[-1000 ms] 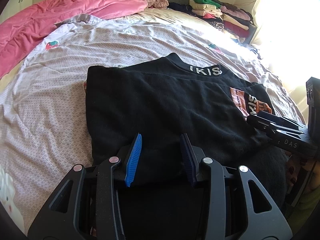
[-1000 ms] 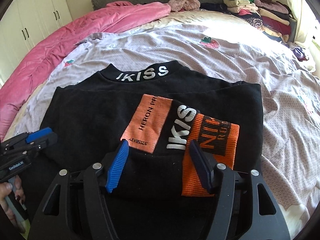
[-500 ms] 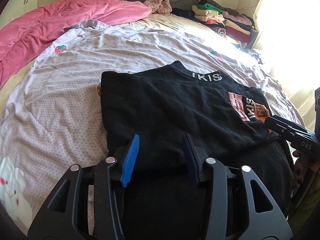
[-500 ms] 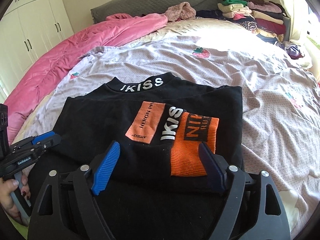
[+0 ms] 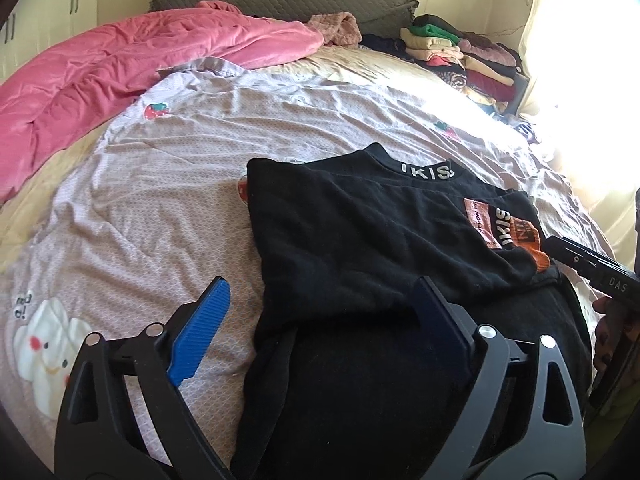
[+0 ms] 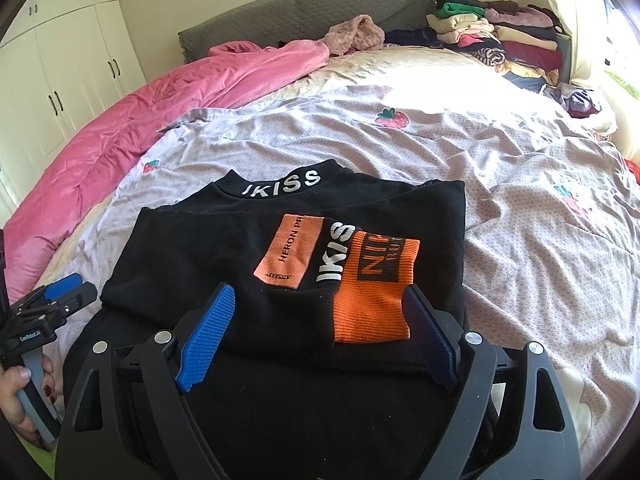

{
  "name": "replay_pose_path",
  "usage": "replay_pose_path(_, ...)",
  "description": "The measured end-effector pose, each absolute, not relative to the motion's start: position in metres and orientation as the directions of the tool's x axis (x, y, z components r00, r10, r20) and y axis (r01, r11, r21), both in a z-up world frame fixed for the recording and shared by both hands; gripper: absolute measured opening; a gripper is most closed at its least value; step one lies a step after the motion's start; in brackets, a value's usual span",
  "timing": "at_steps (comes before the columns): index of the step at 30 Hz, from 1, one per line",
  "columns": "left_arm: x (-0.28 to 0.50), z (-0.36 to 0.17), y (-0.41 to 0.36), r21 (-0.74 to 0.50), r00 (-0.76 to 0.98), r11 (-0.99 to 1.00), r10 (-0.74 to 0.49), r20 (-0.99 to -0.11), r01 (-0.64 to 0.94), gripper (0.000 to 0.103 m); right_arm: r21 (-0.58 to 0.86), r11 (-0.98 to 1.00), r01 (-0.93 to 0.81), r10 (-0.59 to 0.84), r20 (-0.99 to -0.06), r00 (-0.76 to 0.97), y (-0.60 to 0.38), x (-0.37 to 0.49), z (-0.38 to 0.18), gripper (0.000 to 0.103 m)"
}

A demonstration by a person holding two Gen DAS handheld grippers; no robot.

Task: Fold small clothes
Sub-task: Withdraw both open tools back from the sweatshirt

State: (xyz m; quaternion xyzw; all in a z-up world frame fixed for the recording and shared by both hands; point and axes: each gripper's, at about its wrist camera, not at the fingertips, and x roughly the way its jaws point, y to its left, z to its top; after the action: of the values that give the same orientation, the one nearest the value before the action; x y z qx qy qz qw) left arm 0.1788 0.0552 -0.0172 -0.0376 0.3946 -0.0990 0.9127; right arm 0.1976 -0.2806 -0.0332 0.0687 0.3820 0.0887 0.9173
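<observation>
Sunlight is pouring in from a window on the right and washing out that side of the bed point(image 5: 168, 184), so the bedding there is hard to make out. A pink quilt point(image 5: 120, 76) is lying bunched along the far left edge, and a stack of folded clothes point(image 6: 508, 36) is sitting by the headboard point(image 6: 304, 12), its lower layers blurring together. A white wardrobe point(image 6: 68, 64) is standing beyond the quilt.

A black sweatshirt point(image 5: 360, 240) is lying folded on the strawberry-print sheet, collar lettering facing the headboard and an orange cuff point(image 6: 372, 292) resting on top. Its near edge is running under both claws and out of the frame, so how far it reaches is not showing.

The left claw point(image 5: 316, 336) is standing wide open just above the near left corner of the sweatshirt; its jaws have just been opening, and the cloth is lying below them without being pinched. The right claw point(image 6: 320, 340) is also spread wide over the cuff end, jaws likewise just opened, with the pads clear of the fabric. At the left edge of the right view, a hand point(image 6: 24, 396) is gripping the other tool's handle, partly cut off.
</observation>
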Motion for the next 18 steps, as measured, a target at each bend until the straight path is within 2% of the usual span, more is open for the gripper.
replay_pose_path(2,0.176,-0.015,0.057,-0.141,0.675,0.98,-0.2,-0.71,0.142,0.093,0.194,0.975,-0.111,0.216,-0.689,0.692,-0.281,0.198,-0.033,0.085)
replay_pose_path(10,0.168,-0.01,0.059,-0.136,0.676,0.981,-0.195,-0.71,0.14,0.093,0.18,0.979,-0.1,0.198,-0.692,0.694,-0.281,0.191,-0.029,0.086)
replay_pose_path(11,0.167,-0.009,0.059,-0.138,0.675,0.98,-0.197,-0.711,0.14,0.093,0.179,0.979,-0.1,0.197,-0.693,0.693,-0.282,0.19,-0.028,0.099)
replay_pose_path(18,0.157,-0.007,0.064,-0.137,0.676,0.981,-0.193,-0.711,0.135,0.093,0.176,0.98,-0.096,0.192,-0.68,0.708,-0.285,0.18,-0.022,0.099)
